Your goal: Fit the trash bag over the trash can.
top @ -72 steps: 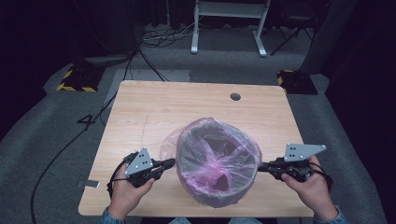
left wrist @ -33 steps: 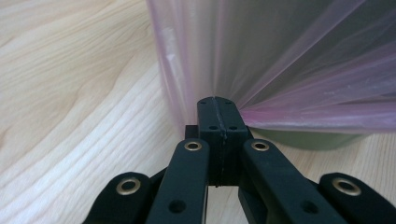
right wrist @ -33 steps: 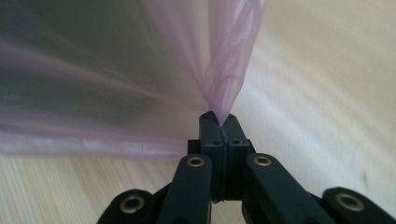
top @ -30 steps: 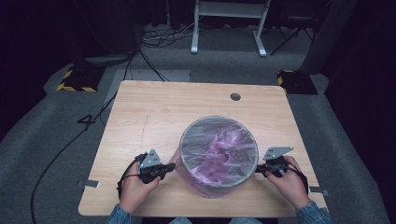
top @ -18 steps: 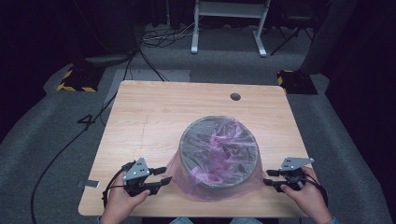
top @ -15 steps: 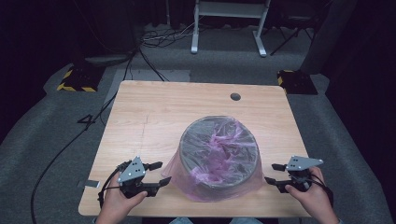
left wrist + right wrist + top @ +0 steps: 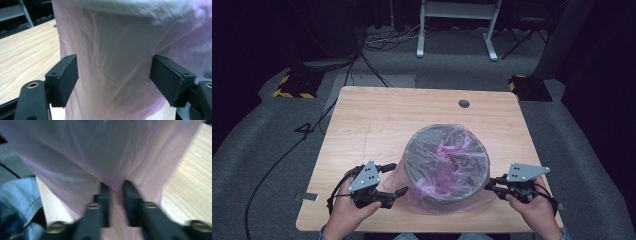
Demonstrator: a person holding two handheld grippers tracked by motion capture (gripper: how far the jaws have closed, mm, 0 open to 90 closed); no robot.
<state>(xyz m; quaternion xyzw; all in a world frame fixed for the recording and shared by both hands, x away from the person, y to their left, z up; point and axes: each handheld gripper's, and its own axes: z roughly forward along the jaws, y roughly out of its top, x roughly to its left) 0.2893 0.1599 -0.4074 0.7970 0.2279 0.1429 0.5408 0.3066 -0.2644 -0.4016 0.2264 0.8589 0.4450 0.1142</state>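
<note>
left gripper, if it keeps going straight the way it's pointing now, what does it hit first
Most likely the pink plastic bag pulled down over the side of the bin. The left gripper has just been opening, and its jaws stand apart with the film right ahead between them, not pinched. The exact gap to it is hard to judge.
</note>
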